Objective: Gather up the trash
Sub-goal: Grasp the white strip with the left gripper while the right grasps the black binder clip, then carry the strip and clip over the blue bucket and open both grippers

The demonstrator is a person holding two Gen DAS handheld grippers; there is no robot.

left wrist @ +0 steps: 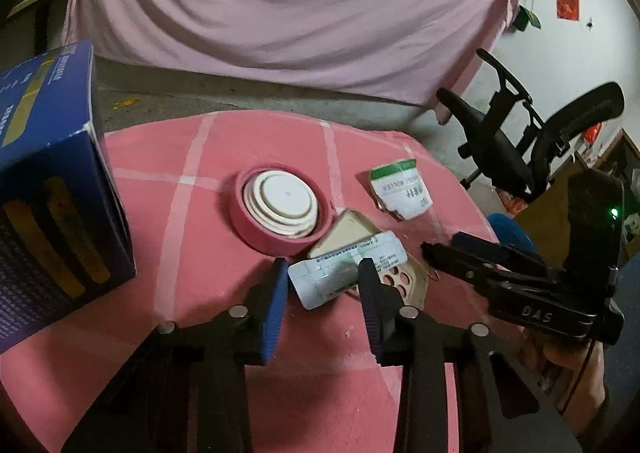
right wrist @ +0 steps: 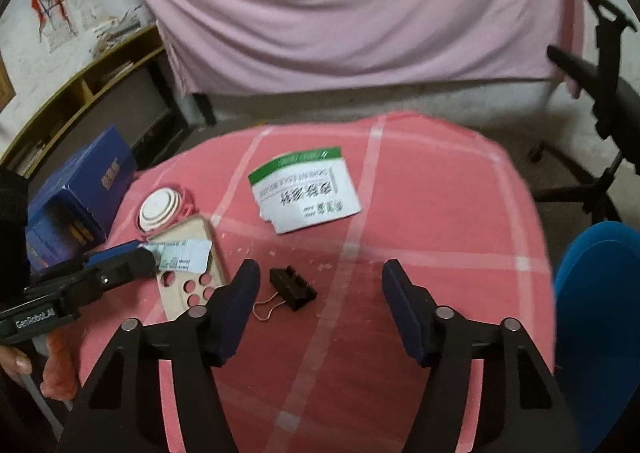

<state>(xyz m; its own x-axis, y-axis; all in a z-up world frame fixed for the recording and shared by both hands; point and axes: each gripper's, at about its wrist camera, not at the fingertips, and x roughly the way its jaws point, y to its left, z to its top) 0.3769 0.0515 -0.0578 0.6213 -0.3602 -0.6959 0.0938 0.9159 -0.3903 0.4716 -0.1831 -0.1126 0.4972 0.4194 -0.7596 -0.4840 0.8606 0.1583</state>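
Note:
A pale blister-pack wrapper [left wrist: 344, 269] lies on a tan card with round holes [left wrist: 400, 281] on the pink table [left wrist: 320, 373]. My left gripper [left wrist: 322, 281] is open, its fingers on either side of the wrapper's near end; it also shows in the right wrist view [right wrist: 140, 257]. A torn white and green paper [right wrist: 306, 195] lies farther back, also in the left wrist view [left wrist: 400, 189]. A black binder clip [right wrist: 292, 289] lies just ahead of my right gripper [right wrist: 320, 285], which is open and empty above the table.
A pink ring with white discs [left wrist: 280, 209] sits mid-table. A blue box [left wrist: 48, 189] stands at the left. A black office chair [left wrist: 520, 141] stands to the right, and a blue object [right wrist: 600, 313] at the table's right edge. A pink sheet [right wrist: 360, 13] hangs behind.

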